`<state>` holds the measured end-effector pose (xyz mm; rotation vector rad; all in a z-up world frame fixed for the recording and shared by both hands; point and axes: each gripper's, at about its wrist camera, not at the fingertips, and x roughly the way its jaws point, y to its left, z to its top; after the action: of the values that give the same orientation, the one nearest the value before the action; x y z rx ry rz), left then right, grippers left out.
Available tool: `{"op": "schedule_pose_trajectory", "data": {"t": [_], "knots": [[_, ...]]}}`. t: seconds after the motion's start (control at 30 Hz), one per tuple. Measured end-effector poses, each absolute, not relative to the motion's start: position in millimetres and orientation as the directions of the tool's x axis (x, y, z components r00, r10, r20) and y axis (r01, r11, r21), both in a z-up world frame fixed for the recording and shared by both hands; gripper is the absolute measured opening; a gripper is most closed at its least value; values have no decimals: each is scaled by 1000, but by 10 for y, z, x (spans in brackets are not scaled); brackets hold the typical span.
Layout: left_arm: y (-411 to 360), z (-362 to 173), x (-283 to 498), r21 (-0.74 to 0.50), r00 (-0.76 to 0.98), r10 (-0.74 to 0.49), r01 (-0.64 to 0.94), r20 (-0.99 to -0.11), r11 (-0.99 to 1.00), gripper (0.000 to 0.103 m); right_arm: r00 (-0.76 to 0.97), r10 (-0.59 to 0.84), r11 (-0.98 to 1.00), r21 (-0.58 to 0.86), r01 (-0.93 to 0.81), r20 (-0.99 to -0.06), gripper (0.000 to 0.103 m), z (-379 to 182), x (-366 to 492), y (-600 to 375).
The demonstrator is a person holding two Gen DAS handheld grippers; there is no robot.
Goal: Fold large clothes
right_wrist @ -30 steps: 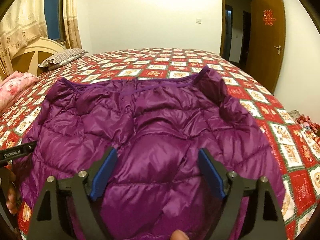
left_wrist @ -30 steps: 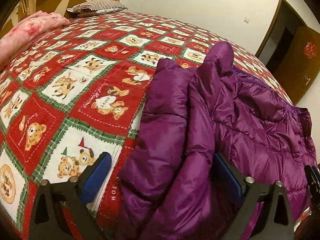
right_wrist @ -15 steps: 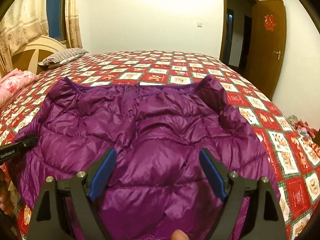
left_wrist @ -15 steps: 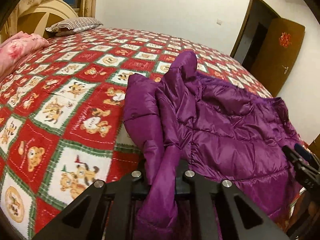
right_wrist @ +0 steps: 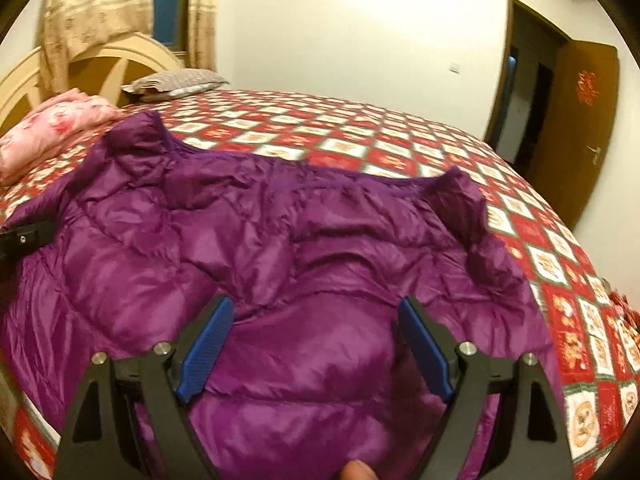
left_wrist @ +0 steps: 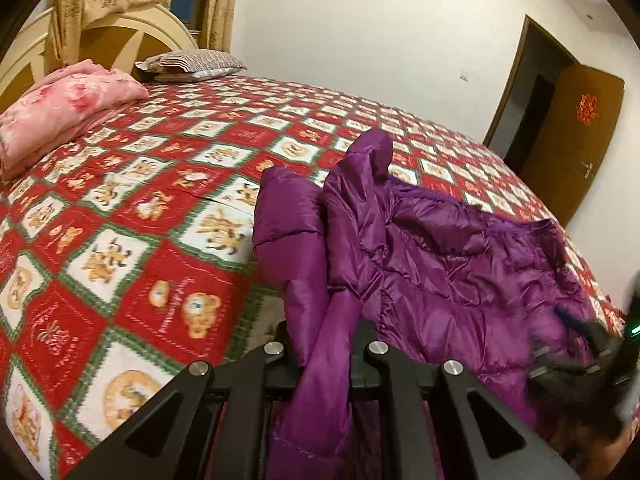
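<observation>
Working surface: spreading the job over the bed [left_wrist: 132,216] gives you a broad flat top, and its red bear-print cover sets the purple off clearly.
Garment: your purple down jacket [right_wrist: 320,264] lies across the near part of that bed, flattened and wide, its hem line toward the far side, so a side panel can swing over the middle.
Lifted edge: the jacket's left edge [left_wrist: 320,264] stands up off the cover in a ridge, because you have it pinched from below.
Left gripper: your left gripper [left_wrist: 326,364] is clamped on that edge, fabric bunched between the closed jaws, and it looks like the grab that starts a side fold.
Right gripper: your right gripper [right_wrist: 314,344] hovers over the middle of the jacket with its jaws spread wide and nothing pinched; I read it as waiting to pin or smooth the body.
Clutter: the pink folded bedding [left_wrist: 60,108] and the striped pillow [left_wrist: 192,65] sit up by the headboard, well apart from your fold.
Risk: that slick quilted shell may slide out of a thin pinch.
</observation>
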<state>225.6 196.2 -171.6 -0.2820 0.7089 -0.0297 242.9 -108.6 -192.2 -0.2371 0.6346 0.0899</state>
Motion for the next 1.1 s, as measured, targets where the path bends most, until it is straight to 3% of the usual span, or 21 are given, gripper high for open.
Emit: {"op": "schedule_pose_trajectory", "data": {"t": [0.13,0.3,0.4,0.53,0.67,0.8,1.1], "knots": [[1924,-1534,2225,-268,778,-129,-52,-615,962,10,783,-89,931,-331,-155,-615,87,-2120,2513,-874],[1618,-1065,2199,-202,816,-133,20,-563,979,10,761,14,962,-199,-188,-649,87,-1941,2516,-1259],[1351,-796,2192,-170,836,-149,67,-529,983,10,808,35,982,-129,-136,-588,87,-1715,2344,-1652],[792,-474,2248,-98,843,-188,161,-505,982,10,848,-47,996,-85,3,-528,87,-1512,2287,-2338],[108,-343,2306,0,837,-218,252,-501,968,10,825,-167,984,-33,177,-540,87,-1455,2265,-3209],[-500,-489,2375,95,823,-238,331,-515,939,10,798,-251,954,0,300,-547,87,-1497,2120,-3856],[-1734,-1427,2295,303,755,-216,484,-619,821,10,756,-296,914,58,402,-583,87,-1720,1613,-3900]]}}
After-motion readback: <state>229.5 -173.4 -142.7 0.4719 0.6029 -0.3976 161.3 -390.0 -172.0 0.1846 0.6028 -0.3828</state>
